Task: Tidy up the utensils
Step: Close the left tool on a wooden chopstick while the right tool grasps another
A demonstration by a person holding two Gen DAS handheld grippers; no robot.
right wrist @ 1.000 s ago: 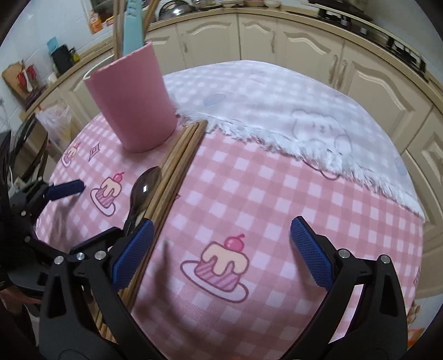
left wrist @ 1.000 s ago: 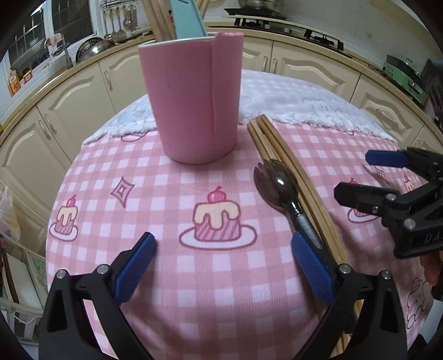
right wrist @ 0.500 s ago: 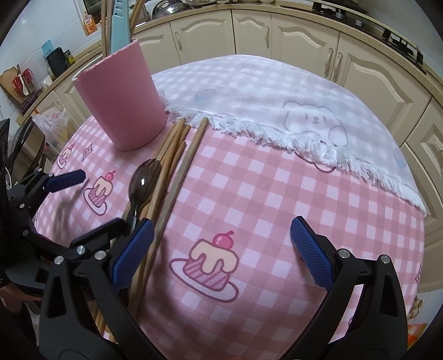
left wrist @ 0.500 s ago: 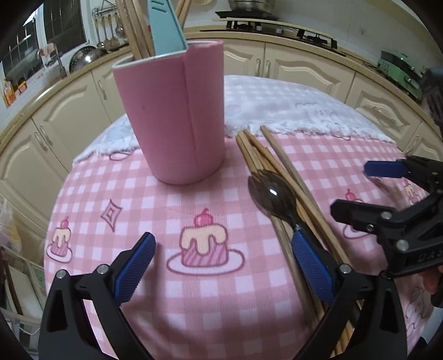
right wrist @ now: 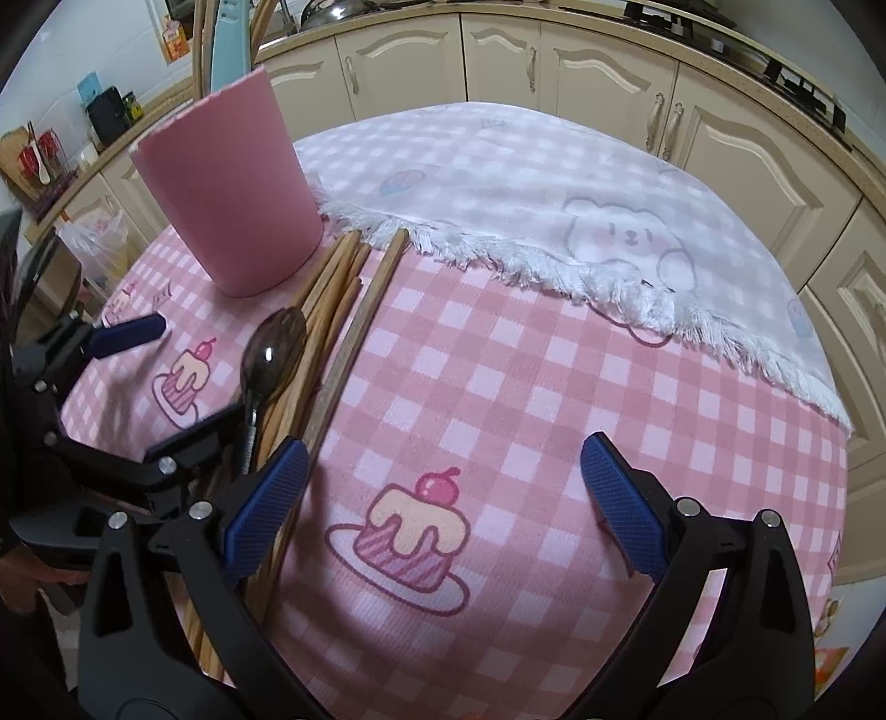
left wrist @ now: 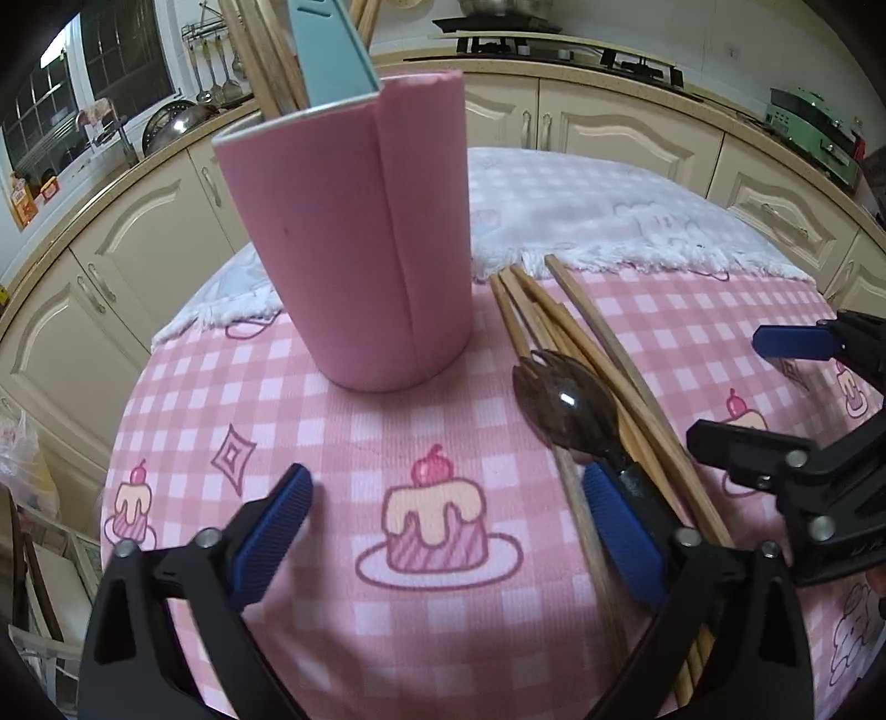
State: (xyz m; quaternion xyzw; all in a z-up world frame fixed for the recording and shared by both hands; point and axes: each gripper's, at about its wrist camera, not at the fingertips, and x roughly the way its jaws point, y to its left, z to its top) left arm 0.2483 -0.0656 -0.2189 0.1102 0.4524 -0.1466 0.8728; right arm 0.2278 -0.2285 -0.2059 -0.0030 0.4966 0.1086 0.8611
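A pink holder (left wrist: 354,243) stands upright on the pink checked tablecloth (left wrist: 343,443), near the fringed edge of a white cloth (right wrist: 554,183) spread over the far half of the table. Wooden chopsticks and a light blue utensil handle (left wrist: 332,50) stand up out of it. Just beside the holder's base on its right, a loose bundle of wooden chopsticks (left wrist: 559,332) lies flat on the cloth, far tips at the white fringe. A dark spork (left wrist: 559,404) rests bowl-up against the left side of that bundle, its tines pointing toward the holder and its handle running back toward the cameras.

The left gripper (left wrist: 446,537) is low over the tablecloth with its blue pads wide apart and nothing between them; its right pad is at the spork's handle, though whether it touches cannot be settled from either view. The right gripper (right wrist: 443,504) hangs spread wide over the cake print, grasping nothing, its left pad just beside the chopstick bundle. Cream kitchen cabinets (right wrist: 498,61) curve round behind the table.
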